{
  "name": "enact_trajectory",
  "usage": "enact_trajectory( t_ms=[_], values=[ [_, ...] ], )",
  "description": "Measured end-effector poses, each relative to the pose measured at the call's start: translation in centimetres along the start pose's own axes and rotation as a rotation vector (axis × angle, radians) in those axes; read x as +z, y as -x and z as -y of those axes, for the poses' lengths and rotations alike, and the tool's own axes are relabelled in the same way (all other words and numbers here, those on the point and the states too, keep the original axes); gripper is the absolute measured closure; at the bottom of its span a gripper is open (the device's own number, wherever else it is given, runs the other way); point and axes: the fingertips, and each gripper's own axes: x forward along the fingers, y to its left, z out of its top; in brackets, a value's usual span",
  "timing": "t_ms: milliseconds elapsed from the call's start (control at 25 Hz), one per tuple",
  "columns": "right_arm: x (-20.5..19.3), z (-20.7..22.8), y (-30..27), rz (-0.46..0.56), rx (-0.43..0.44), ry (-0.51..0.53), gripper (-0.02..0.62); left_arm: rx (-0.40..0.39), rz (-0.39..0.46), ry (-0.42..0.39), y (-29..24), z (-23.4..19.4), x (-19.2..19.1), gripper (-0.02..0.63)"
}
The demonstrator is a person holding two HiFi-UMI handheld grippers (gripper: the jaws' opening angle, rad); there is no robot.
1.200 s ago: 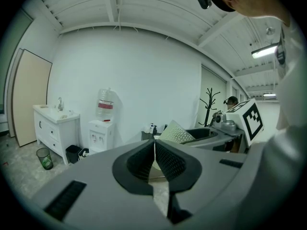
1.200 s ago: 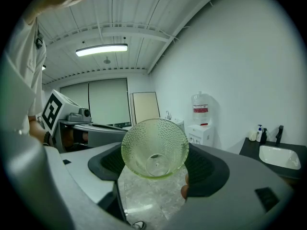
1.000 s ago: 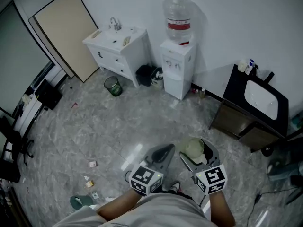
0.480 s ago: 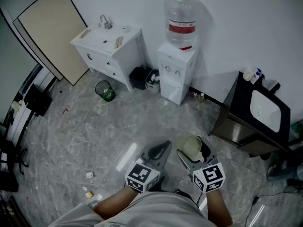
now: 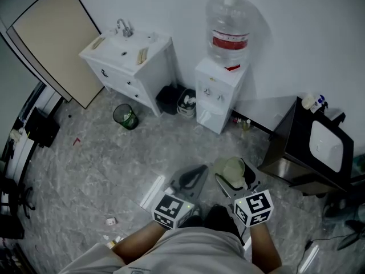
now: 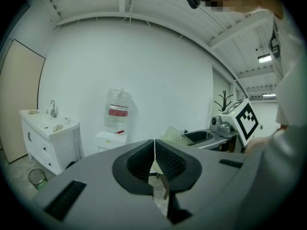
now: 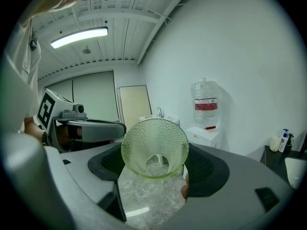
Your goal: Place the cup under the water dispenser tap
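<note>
A pale green dimpled glass cup [image 7: 154, 147] lies sideways between the jaws of my right gripper [image 7: 156, 164], mouth toward the camera; the gripper is shut on it. In the head view the cup [image 5: 231, 172] sits at the tip of the right gripper [image 5: 235, 178], low in the frame. My left gripper [image 5: 193, 178] is beside it, jaws shut together with nothing held [image 6: 154, 162]. The white water dispenser [image 5: 217, 93] with its clear bottle [image 5: 229, 30] stands against the far wall, some way ahead across the floor. Its taps [image 5: 212, 94] face me.
A white sink cabinet [image 5: 126, 59] stands left of the dispenser, with a black bin [image 5: 171, 97], a second bin [image 5: 186, 103] and a green wire basket [image 5: 125, 116] nearby. A dark cabinet with a basin [image 5: 311, 150] is at the right. A beige board [image 5: 51, 44] leans on the left wall.
The view has shifted forward and right: the dispenser appears larger and nearer. Both grippers keep their places in the frame, the cup still held in the right one.
</note>
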Motion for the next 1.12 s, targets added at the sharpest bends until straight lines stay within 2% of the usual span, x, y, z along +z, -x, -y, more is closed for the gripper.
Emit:
enact_trajectory(
  t_ms=[320,600,920,1120],
  values=[
    [0.7,4.9,-7.4,-0.037,0.02,-0.016,0.229,0.014,0.003,0.029,-5.5,-5.6,0.6,0.592],
    [1.1,12.7,-15.4,-0.084,0.039,-0.016,0.229,0.041,0.011,0.017,-14.5,-11.4,2.5,0.592],
    [-1.5,21.4,-24.8,-0.188,0.073,0.018,0.229,0.077,0.018,0.011,-23.6,-17.0,3.4,0.592],
    [-3.4,25.0,-29.2,-0.223,0.037,0.004,0.229,0.07,0.009,0.043,-28.3,-20.6,2.0,0.592]
  ],
)
